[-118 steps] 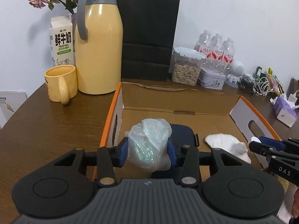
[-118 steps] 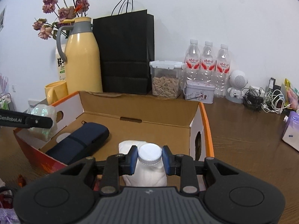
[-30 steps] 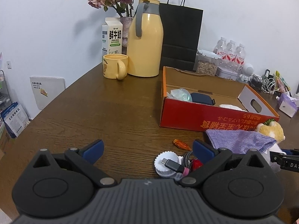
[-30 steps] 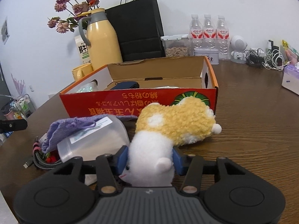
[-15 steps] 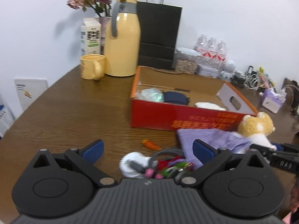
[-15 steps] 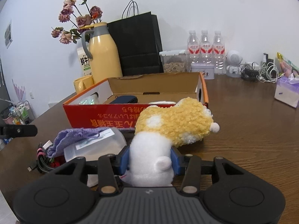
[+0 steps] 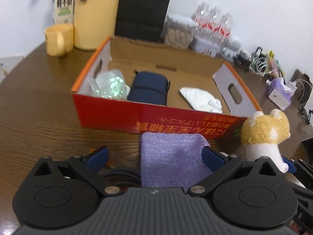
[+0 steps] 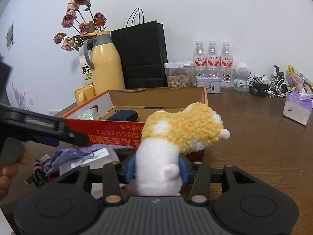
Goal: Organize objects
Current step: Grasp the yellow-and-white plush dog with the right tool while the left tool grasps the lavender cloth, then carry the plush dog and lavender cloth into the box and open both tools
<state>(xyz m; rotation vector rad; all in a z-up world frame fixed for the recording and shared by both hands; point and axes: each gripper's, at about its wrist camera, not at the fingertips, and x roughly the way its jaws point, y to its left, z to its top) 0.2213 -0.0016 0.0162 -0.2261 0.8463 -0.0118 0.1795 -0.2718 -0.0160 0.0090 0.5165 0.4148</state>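
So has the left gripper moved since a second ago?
Yes. The left gripper has swung right toward the red box, and is now over the purple cloth.

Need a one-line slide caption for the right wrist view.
Right gripper clamps a yellow-and-white plush toy in front of the red cardboard box on the wooden table.

The left wrist view looks steeply down along its fingers from close above the purple cloth (image 7: 172, 156), facing the red cardboard box (image 7: 156, 121) at twelve o'clock. The right wrist view sits lower and flatter, with the same box (image 8: 117, 131) at eleven o'clock. Both share the box, the plush toy (image 7: 264, 135) (image 8: 176, 137) and the yellow thermos (image 7: 95, 13) (image 8: 106, 60).
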